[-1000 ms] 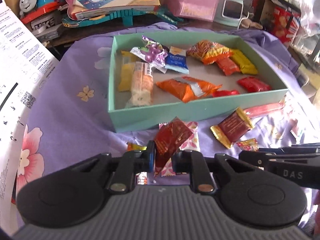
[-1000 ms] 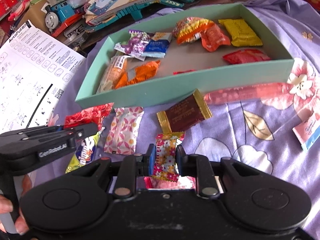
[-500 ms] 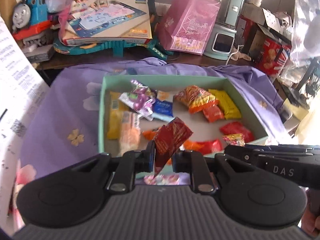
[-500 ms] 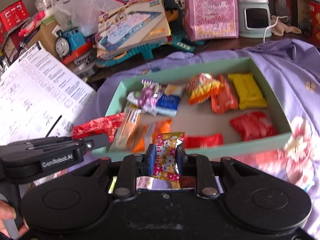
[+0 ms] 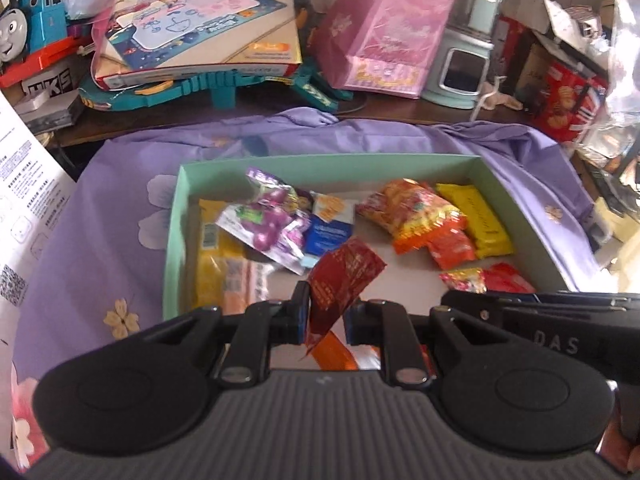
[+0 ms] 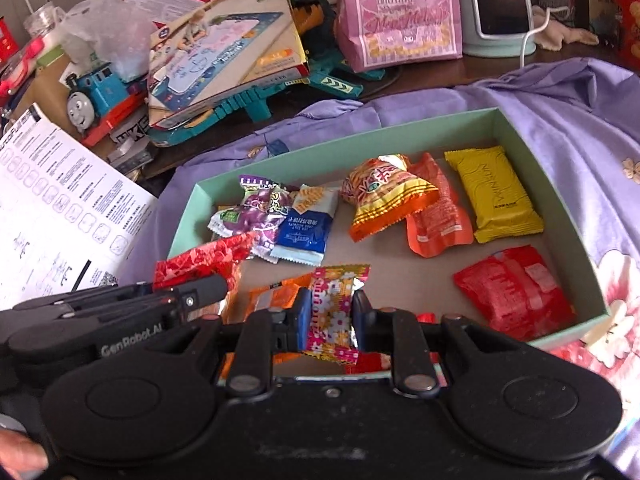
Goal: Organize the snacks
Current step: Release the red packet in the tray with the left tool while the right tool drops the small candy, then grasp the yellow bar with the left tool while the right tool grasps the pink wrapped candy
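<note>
Here, the left gripper (image 5: 324,316) has its fingers clamped on a dark red packet (image 5: 343,276), the right gripper (image 6: 331,312) on a flowered candy (image 6: 334,312), both over the near edge of the green box (image 6: 520,136) of snacks on the purple cloth (image 5: 100,248); toys crowd the table beyond.

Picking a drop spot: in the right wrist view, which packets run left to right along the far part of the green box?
Purple grape packet → blue packet → orange-and-yellow striped bag → orange packet → yellow packet, all inside the green box.
</note>
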`<state>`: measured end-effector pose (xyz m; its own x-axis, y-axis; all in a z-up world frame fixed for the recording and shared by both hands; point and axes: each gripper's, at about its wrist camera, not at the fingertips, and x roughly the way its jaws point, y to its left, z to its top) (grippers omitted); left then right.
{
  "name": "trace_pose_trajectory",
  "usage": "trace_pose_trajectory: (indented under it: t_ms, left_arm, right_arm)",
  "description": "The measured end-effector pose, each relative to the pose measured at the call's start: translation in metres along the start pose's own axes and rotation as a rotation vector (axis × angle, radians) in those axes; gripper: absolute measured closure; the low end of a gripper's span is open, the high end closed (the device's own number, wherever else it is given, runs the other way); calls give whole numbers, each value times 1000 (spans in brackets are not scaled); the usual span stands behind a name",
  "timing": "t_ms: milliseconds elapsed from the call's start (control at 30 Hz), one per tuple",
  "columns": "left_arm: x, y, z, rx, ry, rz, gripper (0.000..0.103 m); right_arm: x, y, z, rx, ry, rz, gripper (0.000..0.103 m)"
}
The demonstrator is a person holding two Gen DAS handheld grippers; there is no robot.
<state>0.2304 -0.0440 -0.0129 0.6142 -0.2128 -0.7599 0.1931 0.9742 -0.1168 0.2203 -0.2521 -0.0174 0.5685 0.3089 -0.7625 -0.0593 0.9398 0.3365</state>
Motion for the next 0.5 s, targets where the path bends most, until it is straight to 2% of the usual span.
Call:
trace_pose_trajectory:
  t_ms: [33, 67, 100, 133, 167, 200, 433, 500]
  left_arm:
    - [4, 1, 3, 1, 2, 9, 86]
    - [8, 2, 5, 2, 4, 20, 83]
    - [11, 2, 7, 5, 7, 35, 67]
    - [13, 2, 7, 9, 10, 55, 58]
    - [13, 3, 5, 10, 1, 86, 46]
    - [13, 3, 3, 23, -11, 103, 40]
    - [16, -3, -13, 71, 13, 94, 34]
    - [15, -5, -15, 75, 15, 88, 31]
  right_arm:
    - [4, 0, 2, 5, 2, 3, 79]
    - [8, 1, 5, 12, 4, 10, 73]
    - [11, 1, 8, 22, 4, 17, 55]
    - [14, 1, 10, 32, 5, 22, 47]
    - [16, 0, 11, 36, -1, 13, 45]
    - [17, 0, 11, 29, -10, 1, 43]
    - [21, -13, 2, 56, 21, -11, 41]
    - [17, -12, 0, 53, 17, -16, 32]
